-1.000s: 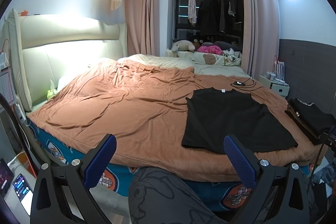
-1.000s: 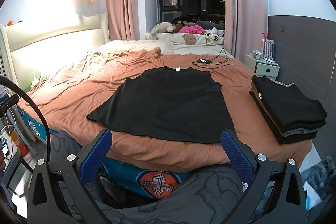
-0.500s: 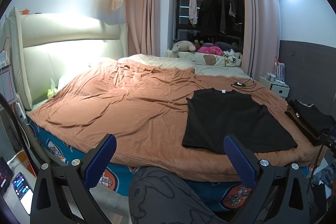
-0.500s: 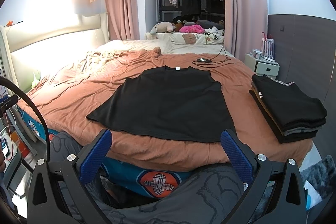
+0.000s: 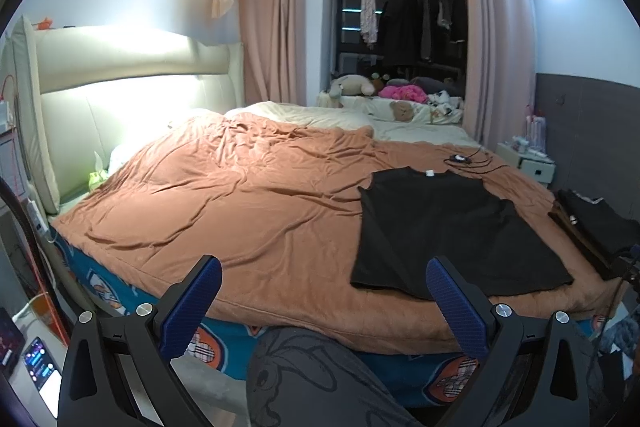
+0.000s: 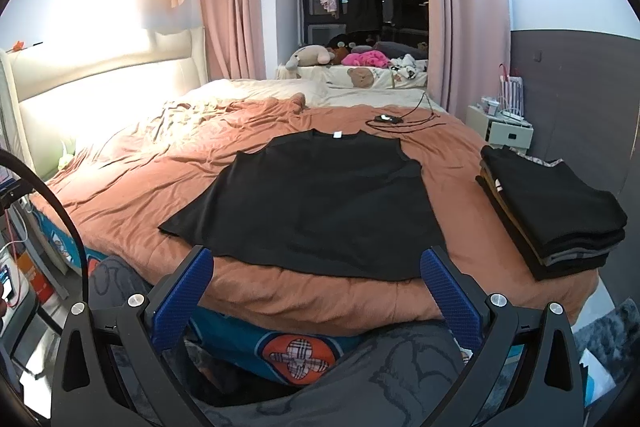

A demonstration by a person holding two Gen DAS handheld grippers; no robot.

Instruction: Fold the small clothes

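Both tongs are spread wide with nothing between their blue-padded fingers. The left tongs [image 5: 318,289] hang over the near edge of the bed, above the person's grey cartoon-print trouser leg [image 5: 312,379], and the right tongs [image 6: 316,281] sit the same way a little further along that edge.

Ahead of them, a black sleeveless top [image 6: 316,203] lies spread flat on the rust-orange quilt [image 5: 240,211], its neck with a small white label pointing away toward the far side of the bed and its hem nearest the tongs. From the right tongs the top sits almost squarely between the two fingers, its hem just beyond the tips and not touched. From the left tongs it lies off to the right, with the right finger showing in front of the hem's near corner; neither finger is on the cloth.

To the right of the spread top, well apart from it, a stack of folded dark garments [image 6: 552,215] rests at the quilt's right edge. Beyond the top's neck, a black cable with a small device [image 6: 394,119] lies on the quilt.
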